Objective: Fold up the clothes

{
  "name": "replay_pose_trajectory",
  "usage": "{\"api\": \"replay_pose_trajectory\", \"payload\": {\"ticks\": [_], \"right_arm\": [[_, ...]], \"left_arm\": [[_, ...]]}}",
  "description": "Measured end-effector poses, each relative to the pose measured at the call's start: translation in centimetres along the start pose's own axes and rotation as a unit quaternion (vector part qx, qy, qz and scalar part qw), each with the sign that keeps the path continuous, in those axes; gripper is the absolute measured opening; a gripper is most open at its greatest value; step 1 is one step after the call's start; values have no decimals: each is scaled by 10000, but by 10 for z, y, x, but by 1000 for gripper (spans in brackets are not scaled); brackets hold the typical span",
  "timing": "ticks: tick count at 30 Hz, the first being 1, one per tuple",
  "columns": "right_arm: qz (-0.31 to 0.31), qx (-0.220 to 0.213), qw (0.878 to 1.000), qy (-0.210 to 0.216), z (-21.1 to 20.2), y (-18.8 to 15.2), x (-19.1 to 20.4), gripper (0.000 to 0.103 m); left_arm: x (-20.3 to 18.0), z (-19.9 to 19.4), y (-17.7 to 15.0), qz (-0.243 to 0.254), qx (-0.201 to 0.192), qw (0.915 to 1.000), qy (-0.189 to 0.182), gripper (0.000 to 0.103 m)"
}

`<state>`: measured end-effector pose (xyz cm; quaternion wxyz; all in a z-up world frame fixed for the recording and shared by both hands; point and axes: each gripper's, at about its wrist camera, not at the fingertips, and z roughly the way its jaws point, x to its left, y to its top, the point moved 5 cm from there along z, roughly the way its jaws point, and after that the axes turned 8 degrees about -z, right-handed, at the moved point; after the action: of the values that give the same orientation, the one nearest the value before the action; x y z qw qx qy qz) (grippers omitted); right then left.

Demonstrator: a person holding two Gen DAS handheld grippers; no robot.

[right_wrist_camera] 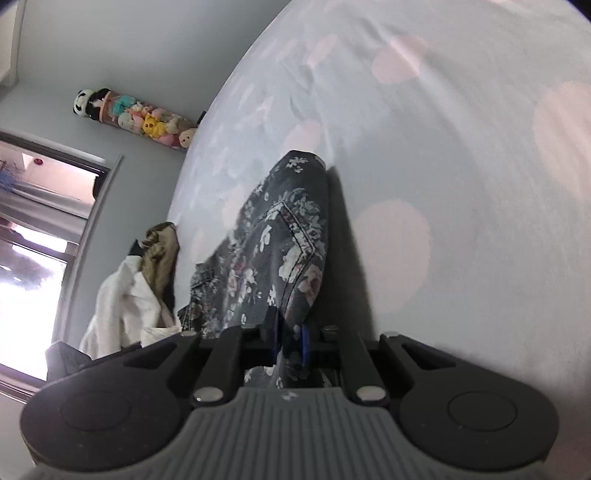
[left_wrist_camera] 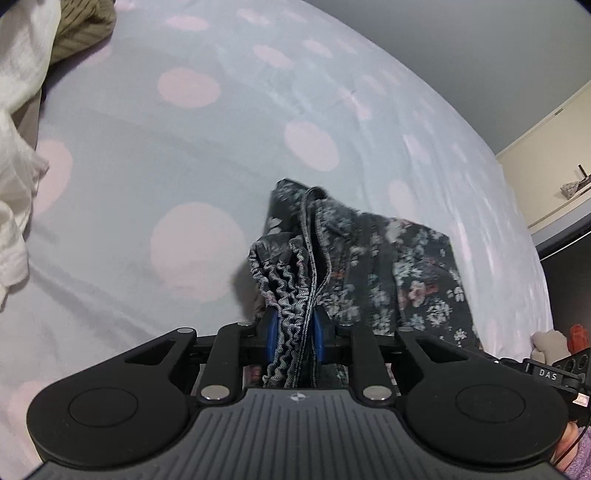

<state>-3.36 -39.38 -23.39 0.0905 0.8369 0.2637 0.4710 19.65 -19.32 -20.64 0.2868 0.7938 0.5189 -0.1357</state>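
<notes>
the letters "das" stand in white on a black device (left_wrist_camera: 550, 374) at the right edge.

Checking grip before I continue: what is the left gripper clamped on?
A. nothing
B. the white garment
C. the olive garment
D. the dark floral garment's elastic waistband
D: the left gripper is closed on the gathered elastic edge of the dark floral garment.

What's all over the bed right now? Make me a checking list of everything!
Surface: bedsheet, pale blue with pink dots.
Job's things: dark floral garment, held up over the sheet.
Clutter: white garment and olive garment piled at the edge.
Grippers: left gripper and right gripper both clamp the floral garment.
Cables: nothing seen clearly.
Surroundings: stuffed toys along the wall, window.
</notes>
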Motion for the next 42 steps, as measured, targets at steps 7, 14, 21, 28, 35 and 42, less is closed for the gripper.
{"api": "replay_pose_trajectory", "payload": {"ticks": [7,14,21,28,35,42], "right_arm": [[-263,68,9994,-219,-4,9,-12,48],[-494,255,9981,-250,10,18,-18,51],[-258,347,9990,138,27,18,-23,35],[-53,338,9984,439,28,21,-18,15],[-307,-119,9969,715,-19,33,14,13],[-305,-1062,9913,718,-133,50,18,13]], "left_arm": [[-10,1,1,508,84,9981,348,48],[0,21,5,452,310,9982,254,53],[4,37,11,282,449,9984,-169,34],[-9,22,8,344,181,9990,-223,17],[-54,-15,10,551,-265,9965,-573,17],[-171,-38,0,1306,-419,9822,-1284,17]]}}
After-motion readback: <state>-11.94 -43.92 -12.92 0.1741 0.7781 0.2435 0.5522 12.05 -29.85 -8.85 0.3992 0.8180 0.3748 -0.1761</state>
